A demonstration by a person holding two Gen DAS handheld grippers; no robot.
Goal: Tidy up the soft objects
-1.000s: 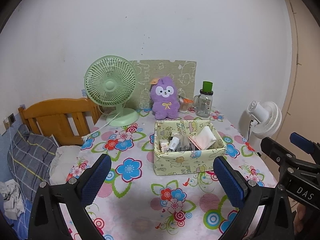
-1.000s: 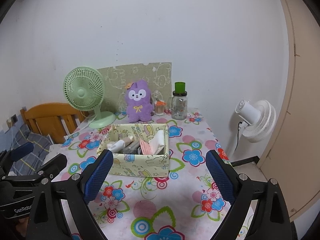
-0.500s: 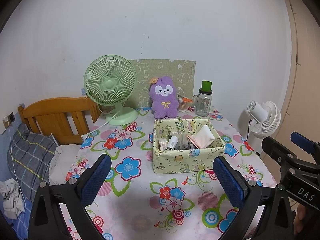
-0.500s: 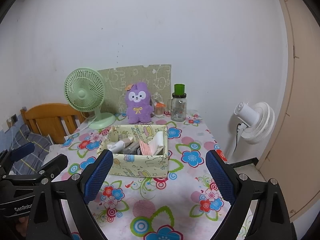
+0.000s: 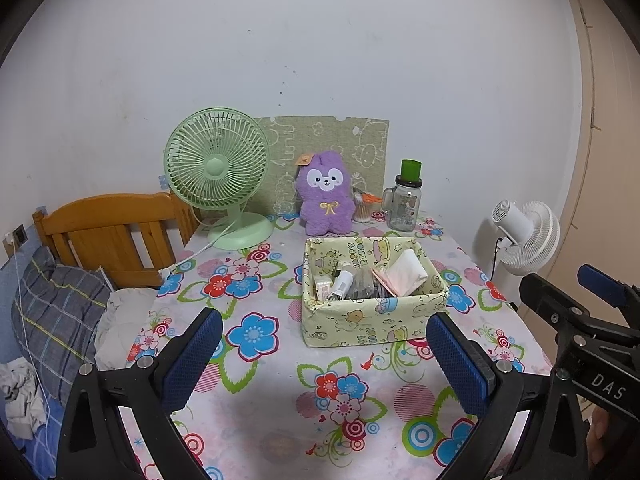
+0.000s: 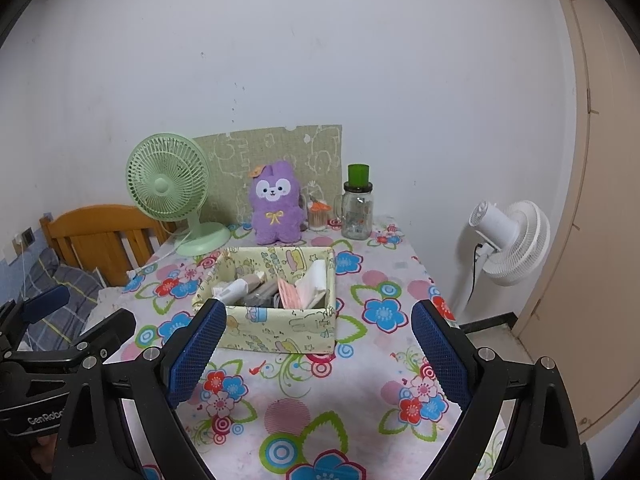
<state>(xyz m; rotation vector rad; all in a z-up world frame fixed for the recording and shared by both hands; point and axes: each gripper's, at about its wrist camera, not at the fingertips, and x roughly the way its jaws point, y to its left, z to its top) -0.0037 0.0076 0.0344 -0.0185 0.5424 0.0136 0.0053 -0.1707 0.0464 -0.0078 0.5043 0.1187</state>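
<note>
So far we hover both claws, left claw (image 5: pixel 320 354) and right claw (image 6: pixel 318 354), spread wide and empty, above the worktop (image 5: pixel 272 420); next, we judge, reach the purple plush (image 5: pixel 326 196) behind the fabric box (image 5: pixel 372 320).

**Home bedroom, small table by the bed**

It was a lived-in bedroom: wooden headboard (image 5: pixel 116 232) w/ plaid pillow (image 5: pixel 56 312) beside a table in floral cloth (image 5: pixel 256 400). Purple plush toy (image 5: pixel 326 194), green desk fan (image 5: pixel 218 168), glass jar (image 5: pixel 406 206) & white floor fan (image 5: pixel 524 234) all looked domestic.
</note>
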